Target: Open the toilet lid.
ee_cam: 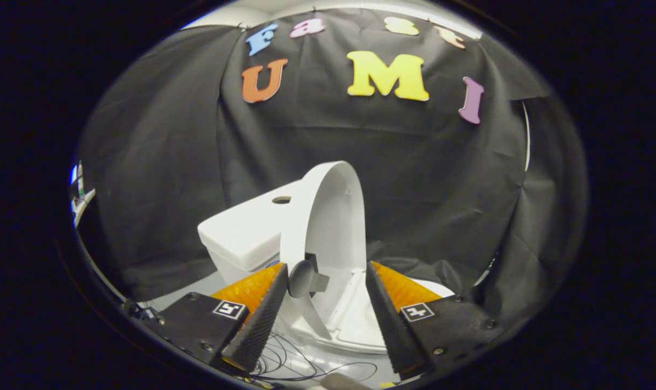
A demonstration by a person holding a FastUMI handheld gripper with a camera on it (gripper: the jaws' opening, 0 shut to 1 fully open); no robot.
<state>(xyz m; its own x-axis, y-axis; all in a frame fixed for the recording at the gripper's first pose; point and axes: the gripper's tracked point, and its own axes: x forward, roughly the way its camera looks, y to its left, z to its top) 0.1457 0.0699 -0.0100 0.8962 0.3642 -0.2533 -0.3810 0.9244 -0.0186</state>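
A small white toilet stands just ahead of my fingers, its tank (pixel 246 230) behind and to the left with a round hole on top. The lid (pixel 333 216) is raised nearly upright, leaning towards the tank, and I see its inner face. The bowl rim (pixel 355 330) lies low between my fingers. My gripper (pixel 328 276) is open, one finger on each side of the lid's lower part. A grey round knob (pixel 304 279) juts out next to the left finger (pixel 262 311). Neither finger presses on the lid.
Black cloth hangs as a wall behind and to both sides of the toilet. Thin dark wires (pixel 290 360) lie on the pale floor under my fingers.
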